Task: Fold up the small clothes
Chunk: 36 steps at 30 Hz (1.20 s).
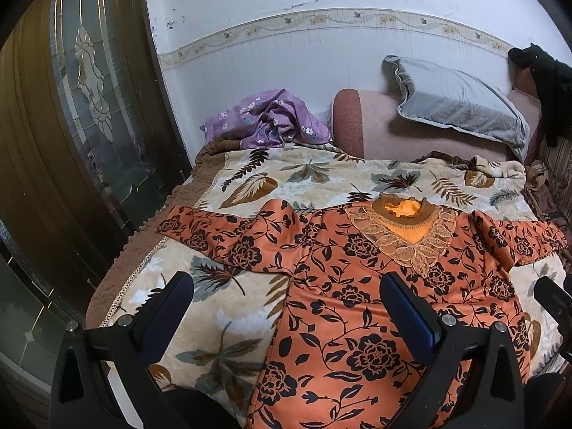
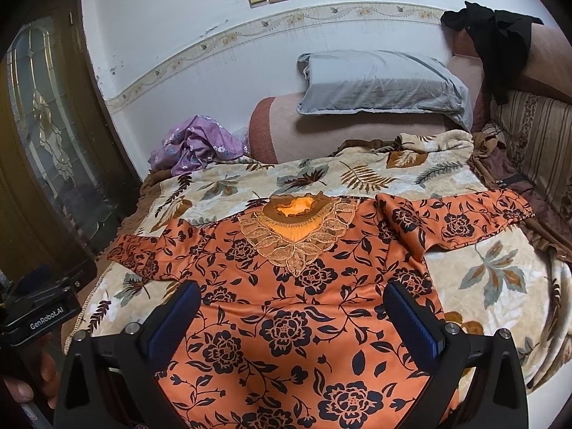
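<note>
An orange top with black flowers (image 1: 343,296) (image 2: 293,307) lies spread flat, front up, on a leaf-patterned blanket (image 1: 250,178) (image 2: 493,279). Both sleeves stretch out sideways, and a lace collar (image 1: 411,239) (image 2: 296,236) points toward me. My left gripper (image 1: 286,286) hovers open above the top's left side and the blanket, holding nothing. Over the lower middle of the top, my right gripper (image 2: 291,296) is open with nothing between its fingers. The left gripper's body (image 2: 39,307) shows at the left edge of the right wrist view.
A crumpled purple floral cloth (image 1: 271,118) (image 2: 200,143) lies at the far left of the bed. A grey pillow (image 1: 461,103) (image 2: 382,85) rests on a pink bolster. A dark garment (image 2: 500,43) hangs at the right. A wooden door (image 1: 71,107) stands to the left.
</note>
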Motion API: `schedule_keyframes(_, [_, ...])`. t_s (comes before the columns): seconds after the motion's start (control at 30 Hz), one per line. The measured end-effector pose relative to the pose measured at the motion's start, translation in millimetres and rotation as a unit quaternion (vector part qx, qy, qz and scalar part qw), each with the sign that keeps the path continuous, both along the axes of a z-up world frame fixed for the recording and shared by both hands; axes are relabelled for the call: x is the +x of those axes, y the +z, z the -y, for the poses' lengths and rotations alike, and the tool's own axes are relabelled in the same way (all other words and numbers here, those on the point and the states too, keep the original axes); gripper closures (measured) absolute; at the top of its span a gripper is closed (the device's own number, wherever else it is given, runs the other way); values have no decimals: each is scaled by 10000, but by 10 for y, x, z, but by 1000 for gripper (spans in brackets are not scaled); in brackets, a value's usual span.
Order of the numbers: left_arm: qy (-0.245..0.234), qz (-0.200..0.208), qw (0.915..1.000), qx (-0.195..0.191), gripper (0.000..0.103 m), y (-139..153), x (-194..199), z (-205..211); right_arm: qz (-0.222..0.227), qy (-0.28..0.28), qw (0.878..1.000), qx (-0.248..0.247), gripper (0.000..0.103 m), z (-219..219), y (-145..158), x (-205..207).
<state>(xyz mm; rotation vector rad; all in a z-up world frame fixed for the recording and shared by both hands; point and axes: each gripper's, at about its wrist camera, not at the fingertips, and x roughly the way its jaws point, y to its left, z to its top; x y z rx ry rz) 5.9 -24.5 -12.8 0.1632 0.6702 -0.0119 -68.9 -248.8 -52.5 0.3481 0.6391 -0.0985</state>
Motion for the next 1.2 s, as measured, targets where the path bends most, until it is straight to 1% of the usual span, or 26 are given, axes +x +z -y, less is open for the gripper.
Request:
schedule_keyframes(0.37, [4, -57, 10000, 52, 0, -53, 43, 42, -27, -5, 10000, 3, 0, 35, -41, 35])
schedule_keyframes(0.57, [-17, -171, 9998, 82, 0, -145, 174, 100, -67, -31, 10000, 61, 0, 166, -104, 145])
schedule_keyframes(0.63, [-125, -428, 9990, -42, 0, -260, 297, 146, -70, -37, 9997, 250, 0, 310, -159, 179])
schedule_keyframes(0.7, [-187, -774, 9967, -130, 0, -462, 444, 205, -71, -171, 9984, 539, 0, 600, -276, 223])
schedule_keyframes(0.77, [-232, -1117, 9935, -7, 0, -749, 602, 318, -45, -399, 9954, 865, 0, 1008, -430, 262])
schedule_keyframes(0.8, [-246, -1384, 9900, 119, 0, -963, 700, 407, 1, -572, 9920, 1126, 0, 1333, -556, 280])
schedule_keyframes(0.83, [-270, -1607, 9864, 211, 0, -1136, 777, 466, 26, -737, 9889, 1293, 0, 1557, -643, 286])
schedule_keyframes(0.9, [-278, -2032, 9775, 492, 0, -1545, 923, 606, 53, -1317, 9754, 1766, 0, 2242, -934, 265])
schedule_keyframes(0.93, [-239, -2203, 9729, 662, 0, -1717, 969, 667, 90, -1455, 9693, 1980, 0, 2493, -1046, 253])
schedule_keyframes(0.97, [-232, -2369, 9680, 799, 0, -1887, 1003, 723, 168, -1645, 9574, 2366, 0, 2879, -1229, 233])
schedule_keyframes(1.0, [-246, -2450, 9653, 870, 0, -2015, 996, 763, 216, -1792, 9470, 2658, 0, 3128, -1353, 217])
schedule_keyframes(1.03, [-253, -2518, 9629, 938, 0, -2114, 997, 799, 321, -2077, 9276, 3087, 0, 3471, -1534, 177])
schedule_keyframes(1.07, [-247, -2456, 9645, 943, 0, -2151, 986, 814, 424, -2303, 9131, 3337, 0, 3698, -1645, 145])
schedule_keyframes(1.1, [-245, -2305, 9687, 884, 0, -2149, 965, 812, 598, -2535, 8975, 3560, 1, 3957, -1768, 110])
schedule_keyframes(1.13, [-259, -2239, 9707, 834, 0, -2154, 949, 805, 716, -2658, 8892, 3654, 3, 4136, -1843, 100])
schedule_keyframes(1.17, [-280, -2237, 9712, 777, 0, -2177, 948, 788, 847, -2801, 8803, 3734, 11, 4365, -1940, 106])
schedule_keyframes(1.2, [-279, -2237, 9725, 585, 0, -2199, 942, 732, 923, -2875, 8733, 3823, 21, 4522, -2019, 131])
